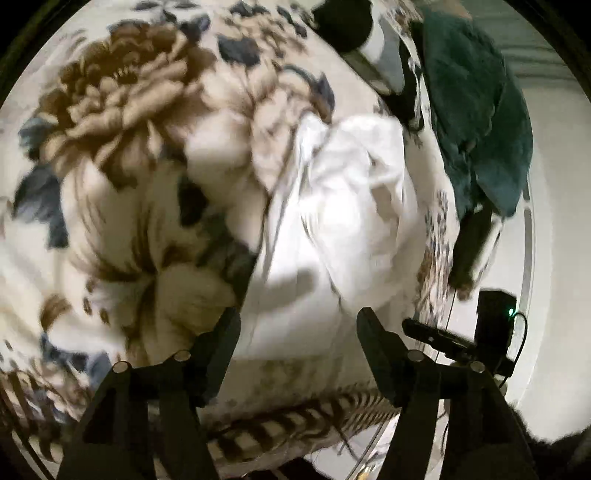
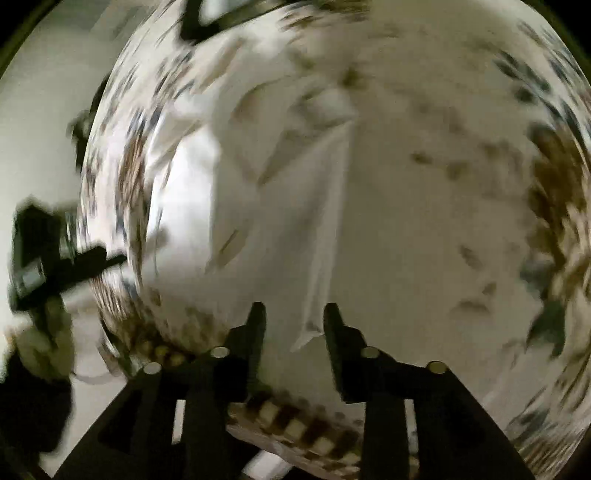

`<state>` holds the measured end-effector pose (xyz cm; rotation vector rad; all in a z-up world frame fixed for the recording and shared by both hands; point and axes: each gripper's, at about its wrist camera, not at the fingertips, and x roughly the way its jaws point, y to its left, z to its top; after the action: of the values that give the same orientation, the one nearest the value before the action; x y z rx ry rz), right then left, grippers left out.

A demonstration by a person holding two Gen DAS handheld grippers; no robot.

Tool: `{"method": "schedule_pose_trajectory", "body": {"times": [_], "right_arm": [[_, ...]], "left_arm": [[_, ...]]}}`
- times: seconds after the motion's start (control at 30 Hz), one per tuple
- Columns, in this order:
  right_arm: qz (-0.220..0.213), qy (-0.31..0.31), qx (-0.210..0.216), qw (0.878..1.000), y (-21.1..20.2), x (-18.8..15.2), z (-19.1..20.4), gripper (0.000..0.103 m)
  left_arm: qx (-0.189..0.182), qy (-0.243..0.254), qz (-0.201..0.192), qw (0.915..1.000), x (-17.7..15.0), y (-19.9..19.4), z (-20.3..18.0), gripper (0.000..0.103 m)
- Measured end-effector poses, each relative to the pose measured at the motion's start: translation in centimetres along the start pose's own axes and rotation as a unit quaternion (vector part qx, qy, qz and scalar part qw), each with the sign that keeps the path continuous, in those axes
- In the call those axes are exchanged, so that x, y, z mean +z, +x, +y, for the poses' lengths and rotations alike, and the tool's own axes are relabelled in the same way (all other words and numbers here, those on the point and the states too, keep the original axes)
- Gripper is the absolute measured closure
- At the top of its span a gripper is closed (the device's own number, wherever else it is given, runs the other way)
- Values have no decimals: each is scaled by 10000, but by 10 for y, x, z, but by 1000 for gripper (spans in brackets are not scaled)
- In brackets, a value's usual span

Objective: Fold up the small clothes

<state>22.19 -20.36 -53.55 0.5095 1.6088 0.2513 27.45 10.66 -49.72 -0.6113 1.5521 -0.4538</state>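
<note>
A small white garment (image 1: 343,206) lies crumpled on a floral blanket (image 1: 122,122). My left gripper (image 1: 297,321) is open above the garment's near edge, its fingers apart and empty. The other gripper shows at the right of the left wrist view (image 1: 436,336). In the right wrist view the white garment (image 2: 258,206) is blurred. A corner of it (image 2: 308,332) lies between the open fingers of my right gripper (image 2: 294,314). The fingers do not close on the cloth.
A dark green cloth (image 1: 476,107) lies at the far right of the bed. A black object (image 1: 343,22) sits at the top. The blanket's striped border (image 1: 295,424) marks the near bed edge, with pale floor (image 1: 554,295) beyond. Both views are motion-blurred.
</note>
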Motion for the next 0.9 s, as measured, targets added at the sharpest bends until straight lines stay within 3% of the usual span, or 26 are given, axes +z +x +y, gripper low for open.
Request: {"method": "schedule_pose_trajectory", "body": {"times": [0.13,0.27,0.37,0.47,0.5,0.53,0.57,0.6,0.73,0.9], "right_arm": [[-714,887,423,9926,-29,32,-23,53],[-1170,1538,916,9769,-35,94,-29,46],[-1109,1778,1109,9715,-12,152,-23,43],[-699,1563,913,9810,20,197,-6,43],[-665,1445,868,9834,24,200,-1,46],[-738,1147,856,9869,24,202,12,73],[-814,834,751,9903,21,198,26,89],[-853,591,647,9925,18,191,38,98],[-1037,-517,543,9918,4,130,92,99],[-628,-1942,-53,9789,23,30,138,100]], "left_arm": [[-105,299,-425,9986,55,2,-43,40],[-189,492,-500,9974,118,27,-78,40],[-168,591,-506,9968,143,40,-93,40],[74,747,-566,9956,151,42,-102,37],[128,743,-582,9955,150,41,-101,37],[125,694,-569,9959,147,40,-97,37],[106,618,-542,9966,143,39,-92,37],[96,540,-525,9971,140,39,-87,37],[92,160,-616,9979,118,23,-59,37],[14,-382,-664,9971,89,10,-31,37]]}}
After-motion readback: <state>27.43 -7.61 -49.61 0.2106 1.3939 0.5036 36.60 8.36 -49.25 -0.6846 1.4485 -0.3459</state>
